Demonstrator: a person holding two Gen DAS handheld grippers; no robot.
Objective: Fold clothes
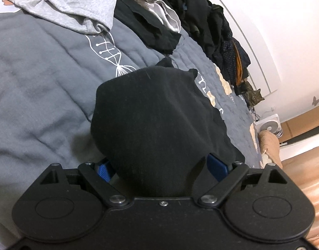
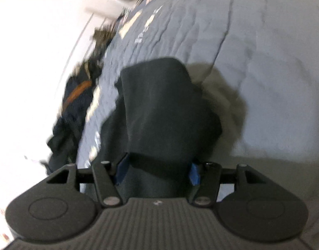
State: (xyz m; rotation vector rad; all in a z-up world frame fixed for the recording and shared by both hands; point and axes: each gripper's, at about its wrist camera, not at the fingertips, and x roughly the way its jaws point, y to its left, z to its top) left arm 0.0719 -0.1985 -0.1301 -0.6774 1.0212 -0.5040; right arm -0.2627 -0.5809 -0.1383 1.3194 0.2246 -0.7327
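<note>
Black cloth fills both my views: one black garment point(image 1: 157, 120), bunched between the blue pads of each tool. My left gripper point(image 1: 163, 166) stands wide with the fabric draped over and between its fingers; I cannot tell if the pads press. My right gripper point(image 2: 157, 170) is partly open around the same garment point(image 2: 163, 108), grip likewise unclear. One grey quilt point(image 1: 38, 79) covers the bed, white stitching at eleven o'clock. Piled clothes point(image 1: 217, 33) run from twelve to two o'clock along one white wall point(image 1: 280, 31). Quilt lettering is unreadable.
</note>
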